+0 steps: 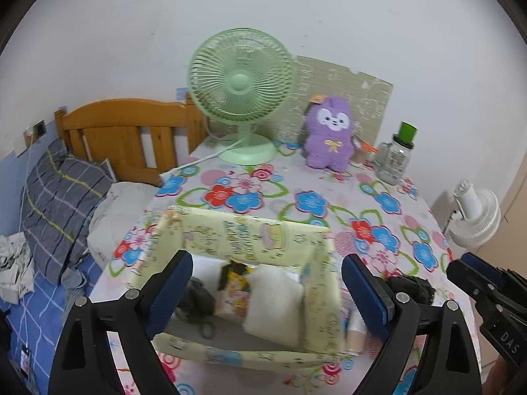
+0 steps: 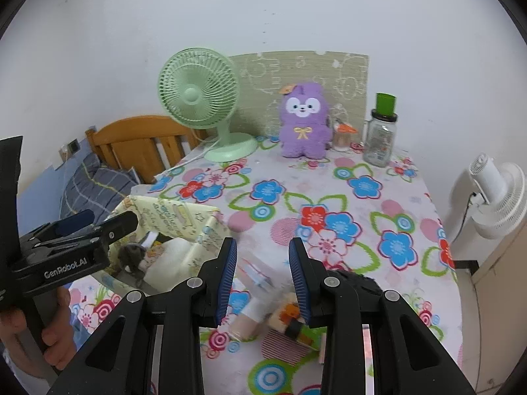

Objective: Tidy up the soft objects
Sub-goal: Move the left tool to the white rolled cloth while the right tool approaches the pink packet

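**Grippers over floral table, box at near-left corner**

Text readable: "GenRobot.AI" on the left gripper's side in the right wrist view; "DAS" on the right gripper's body at the left wrist view's right edge. Print on the box (image 1: pixel 250 240) is too blurred to read.

Left gripper (image 1: pixel 268 293): jaws spread wide, holding nothing, hanging above the open box. A hand (image 2: pixel 49 339) grips its handle.
Right gripper (image 2: pixel 263 279): jaws drawn in as narrow as they go, with a slim gap showing between the pads. Nothing visibly pinched.

Soft things:
- Inside the box: a white pad (image 1: pixel 273 299), a dark grey lump (image 1: pixel 197 299), and a yellow item (image 1: pixel 237 283) between them.
- Black fuzzy thing (image 1: pixel 408 288) on the cloth, just right of the box.
- Purple plush (image 1: pixel 329 135) upright at the table's far edge, against a panel.

Below the right gripper: a clear packet (image 2: pixel 257 273), a pale tube (image 2: pixel 245 324) and a small orange-topped toy (image 2: pixel 290 319), all blurred.

Far edge: green fan (image 1: pixel 240 89) left of the plush, green-capped bottle (image 1: pixel 395 154) right of it. Fan cord trails off the left edge.

Table (image 1: pixel 296 181): the middle of the cloth is open between the box and the far row. Bed headboard (image 1: pixel 131 131) and pillow (image 1: pixel 62 197) lie left of the table, white fan (image 1: pixel 474 210) to its right.
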A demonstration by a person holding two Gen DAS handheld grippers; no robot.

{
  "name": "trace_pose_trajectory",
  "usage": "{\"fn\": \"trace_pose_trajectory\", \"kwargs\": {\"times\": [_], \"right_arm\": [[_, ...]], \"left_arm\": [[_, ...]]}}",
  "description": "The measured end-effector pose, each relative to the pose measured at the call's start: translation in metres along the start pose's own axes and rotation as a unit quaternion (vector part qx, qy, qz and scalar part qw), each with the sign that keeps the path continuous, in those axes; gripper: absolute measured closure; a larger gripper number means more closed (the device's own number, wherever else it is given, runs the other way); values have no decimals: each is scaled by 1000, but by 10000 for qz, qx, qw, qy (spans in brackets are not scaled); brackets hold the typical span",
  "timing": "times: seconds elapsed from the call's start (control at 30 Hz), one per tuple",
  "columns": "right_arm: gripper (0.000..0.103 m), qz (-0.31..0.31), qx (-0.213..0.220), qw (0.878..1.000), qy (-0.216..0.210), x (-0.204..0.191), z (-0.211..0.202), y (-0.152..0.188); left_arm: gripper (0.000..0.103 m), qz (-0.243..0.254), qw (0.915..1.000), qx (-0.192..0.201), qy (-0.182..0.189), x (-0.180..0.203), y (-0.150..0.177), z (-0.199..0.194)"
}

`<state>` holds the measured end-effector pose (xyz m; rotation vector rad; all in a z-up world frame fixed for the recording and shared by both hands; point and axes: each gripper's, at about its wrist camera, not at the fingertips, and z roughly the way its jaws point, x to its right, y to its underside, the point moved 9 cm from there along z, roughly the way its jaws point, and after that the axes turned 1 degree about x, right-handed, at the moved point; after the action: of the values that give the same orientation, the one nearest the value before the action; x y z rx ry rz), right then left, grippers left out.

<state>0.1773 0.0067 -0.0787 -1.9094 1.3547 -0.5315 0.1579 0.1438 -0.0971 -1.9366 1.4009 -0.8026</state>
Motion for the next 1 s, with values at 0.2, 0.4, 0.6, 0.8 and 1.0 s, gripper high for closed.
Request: {"fn": "trace_pose_trajectory", "kwargs": {"times": [0.2,0.4,0.6,0.8,1.0], "right_arm": [[66,140,19,9998,144,24,-10,5],[48,268,3,9994,204,41,-18,12],[29,430,94,9986,285,63,-29,18],[24,560,45,9975,422,82,-33,26],[21,674,-140,9960,561,101,-27,42]], "left_arm": [[10,231,9995,-34,200,34,4,-3],[9,394,9985,-81,363,62,7,-5],[9,511,9974,-157,487,85,12,0],[9,654,9957,-255,610,108,19,6],[9,747,9937,-436,715,126,30,17]]}}
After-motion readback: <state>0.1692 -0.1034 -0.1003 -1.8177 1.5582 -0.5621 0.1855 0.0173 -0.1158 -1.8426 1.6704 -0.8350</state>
